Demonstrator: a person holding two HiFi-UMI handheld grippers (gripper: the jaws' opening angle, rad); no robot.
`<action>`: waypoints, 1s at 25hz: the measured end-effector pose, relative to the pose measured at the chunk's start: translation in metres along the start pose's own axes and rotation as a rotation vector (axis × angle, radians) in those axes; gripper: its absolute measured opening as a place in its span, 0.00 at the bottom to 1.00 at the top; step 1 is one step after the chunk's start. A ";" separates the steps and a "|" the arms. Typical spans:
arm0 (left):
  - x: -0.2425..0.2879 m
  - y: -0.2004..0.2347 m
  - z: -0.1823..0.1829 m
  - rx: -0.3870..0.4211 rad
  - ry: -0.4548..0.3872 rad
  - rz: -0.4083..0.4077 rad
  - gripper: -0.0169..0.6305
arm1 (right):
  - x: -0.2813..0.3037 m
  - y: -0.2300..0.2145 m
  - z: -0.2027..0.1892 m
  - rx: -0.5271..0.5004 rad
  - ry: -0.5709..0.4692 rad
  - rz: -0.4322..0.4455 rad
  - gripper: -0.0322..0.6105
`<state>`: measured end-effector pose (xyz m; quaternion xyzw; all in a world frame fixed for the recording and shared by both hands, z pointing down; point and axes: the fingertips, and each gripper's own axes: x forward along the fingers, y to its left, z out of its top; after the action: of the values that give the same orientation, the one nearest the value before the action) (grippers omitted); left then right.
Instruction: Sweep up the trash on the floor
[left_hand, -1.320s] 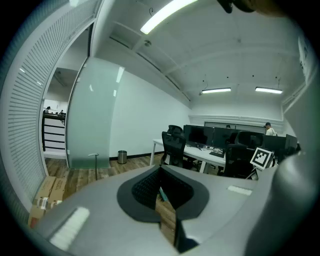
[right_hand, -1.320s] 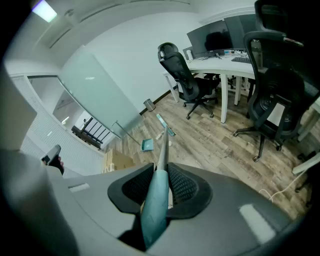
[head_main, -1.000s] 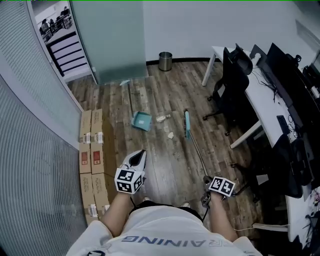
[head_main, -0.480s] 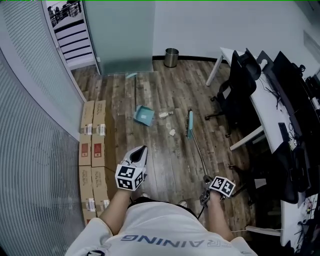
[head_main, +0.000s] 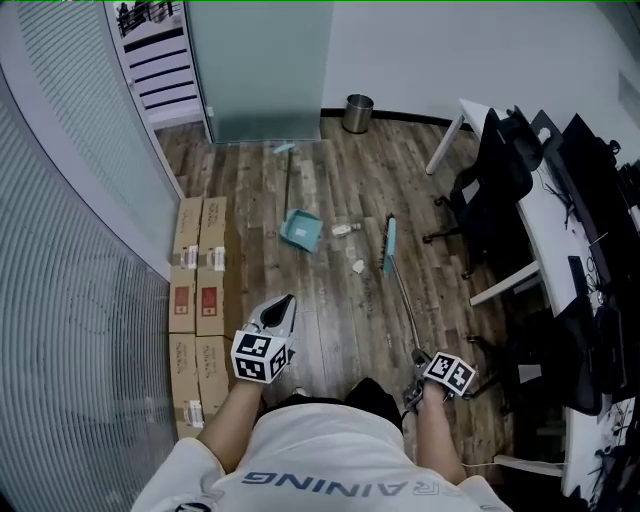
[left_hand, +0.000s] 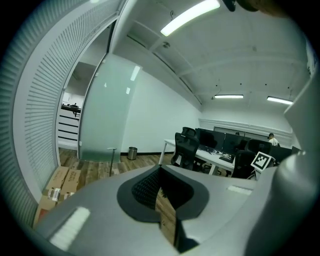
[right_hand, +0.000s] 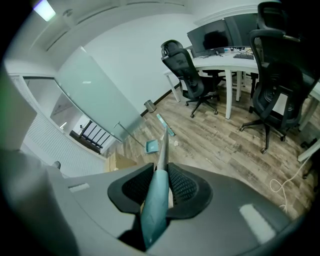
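My right gripper (head_main: 419, 360) is shut on the handle of a broom (right_hand: 161, 162). The handle slants forward over the wood floor to the teal broom head (head_main: 388, 245). A teal dustpan (head_main: 301, 230) lies left of that head, its long handle pointing toward the glass wall. Two pale scraps of trash (head_main: 359, 267) lie between the dustpan and the broom head, and one of them (right_hand: 176, 143) shows in the right gripper view. My left gripper (head_main: 281, 306) is shut with nothing in it, held up at my left and well short of the dustpan.
Flat cardboard boxes (head_main: 197, 300) line the curved wall on the left. A metal bin (head_main: 357, 113) stands by the far wall. Black office chairs (head_main: 495, 185) and a white desk (head_main: 545, 215) with monitors fill the right side. A white cable (right_hand: 282, 185) lies on the floor.
In the head view the whole floor scene has slid to the right as the person moved. Both grippers stayed shut, the right one still holding the broom handle.
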<state>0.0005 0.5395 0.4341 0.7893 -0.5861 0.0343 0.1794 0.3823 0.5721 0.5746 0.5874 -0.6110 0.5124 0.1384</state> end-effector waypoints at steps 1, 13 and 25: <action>0.002 0.005 0.001 -0.004 0.002 0.007 0.03 | 0.002 0.003 0.001 -0.006 0.004 0.000 0.22; 0.055 0.046 0.001 -0.006 0.056 0.080 0.03 | 0.090 0.024 0.054 -0.019 0.073 0.013 0.22; 0.182 0.048 0.068 0.053 0.039 0.086 0.03 | 0.175 0.041 0.162 -0.023 0.104 0.056 0.22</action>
<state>0.0011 0.3397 0.4304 0.7671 -0.6148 0.0730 0.1679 0.3699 0.3348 0.6201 0.5408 -0.6252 0.5389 0.1623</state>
